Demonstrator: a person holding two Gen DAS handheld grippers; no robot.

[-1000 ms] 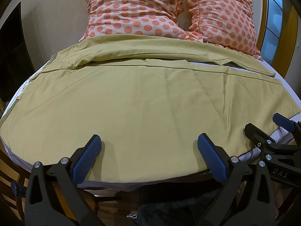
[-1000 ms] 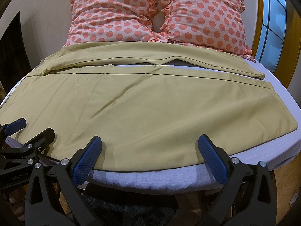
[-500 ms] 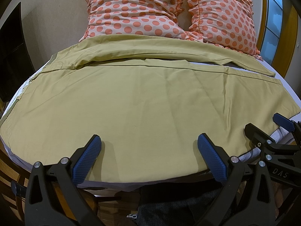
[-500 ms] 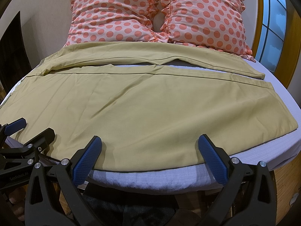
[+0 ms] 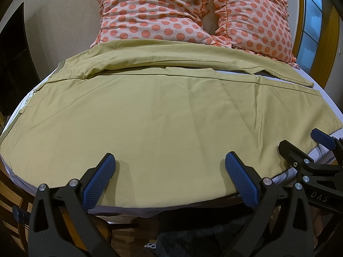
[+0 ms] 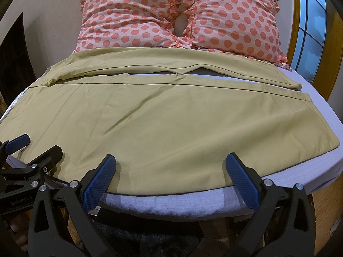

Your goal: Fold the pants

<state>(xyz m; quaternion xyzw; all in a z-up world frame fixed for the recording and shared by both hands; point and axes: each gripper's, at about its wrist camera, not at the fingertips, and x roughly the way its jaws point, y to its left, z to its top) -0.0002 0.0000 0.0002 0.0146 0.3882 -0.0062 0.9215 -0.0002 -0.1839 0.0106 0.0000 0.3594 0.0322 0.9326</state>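
Observation:
Olive-yellow pants (image 5: 150,111) lie spread flat across the bed, waist at the left, both legs running to the right; they also show in the right wrist view (image 6: 163,117). My left gripper (image 5: 169,167) is open and empty, hovering over the near leg's front edge. My right gripper (image 6: 170,167) is open and empty over the same edge, further right. Each gripper shows in the other's view: the right gripper (image 5: 304,147) at the right edge, the left gripper (image 6: 36,147) at the left edge.
Two pink pillows with orange dots (image 5: 193,15) lean at the headboard behind the pants. The white mattress edge (image 6: 171,203) runs just below my fingers. A window (image 6: 310,32) is at the right, a dark panel (image 5: 12,64) at the left.

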